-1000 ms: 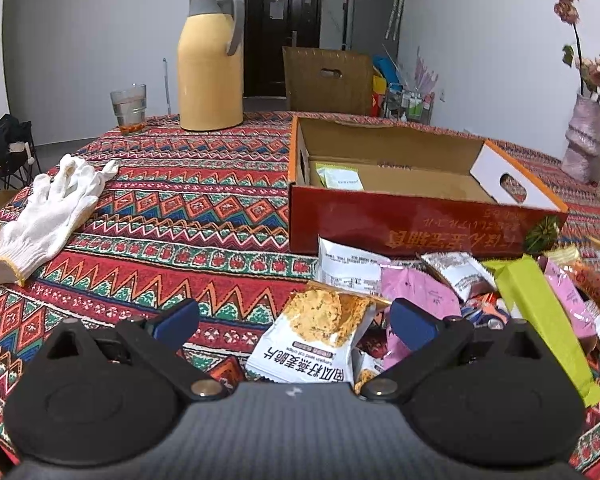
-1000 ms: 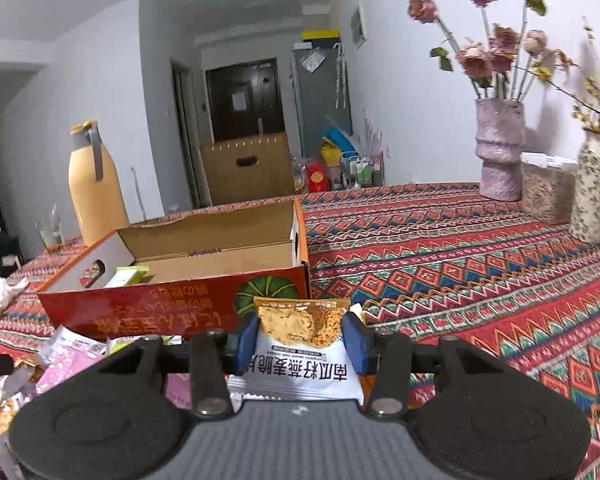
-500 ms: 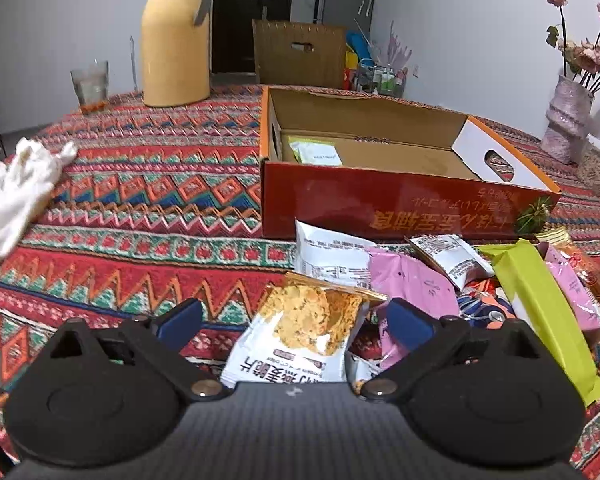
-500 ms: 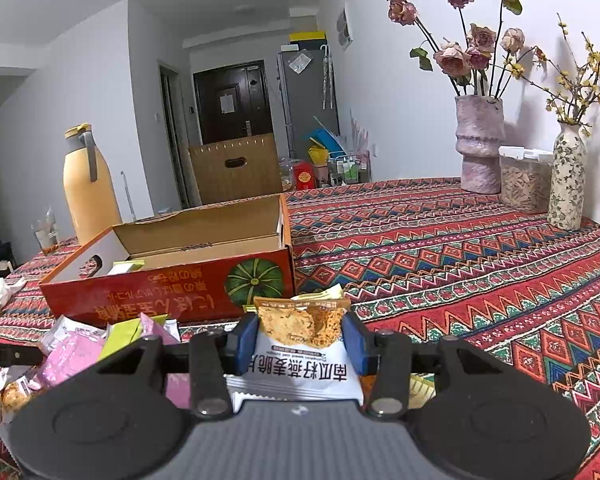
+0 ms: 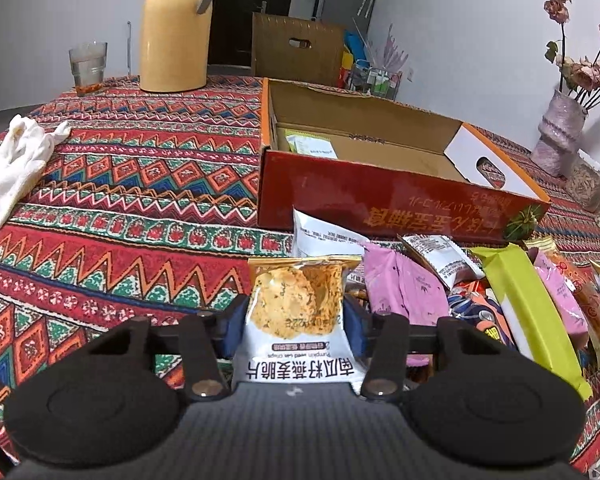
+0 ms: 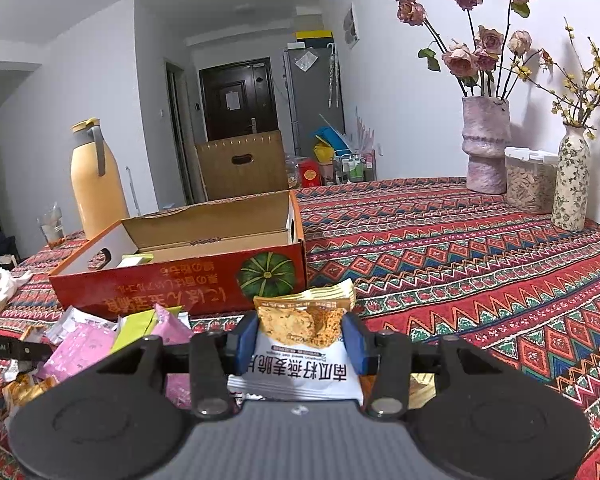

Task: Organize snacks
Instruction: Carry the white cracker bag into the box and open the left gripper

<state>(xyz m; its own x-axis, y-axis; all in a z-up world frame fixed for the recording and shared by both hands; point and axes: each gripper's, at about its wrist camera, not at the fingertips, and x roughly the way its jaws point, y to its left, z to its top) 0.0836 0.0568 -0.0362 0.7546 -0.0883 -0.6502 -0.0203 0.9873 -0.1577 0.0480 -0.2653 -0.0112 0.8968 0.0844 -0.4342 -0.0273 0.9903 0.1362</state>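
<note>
The left tongs are closing on a pumpkin seed oat crisp packet, the blue pads at its two side edges, at the near edge of the snack pile just in front of the red cardboard box. The right tongs grip a matching crisp packet, held clear of the surface. The likely trouble: the air-filled bag is slick, so an edge-only pinch could let it squirt out or crush the crisps (the box wall is also low enough to catch a dangling corner). A second ago the left jaws stood wide around that packet; now they pinch in, with the view tilted lower.
</note>
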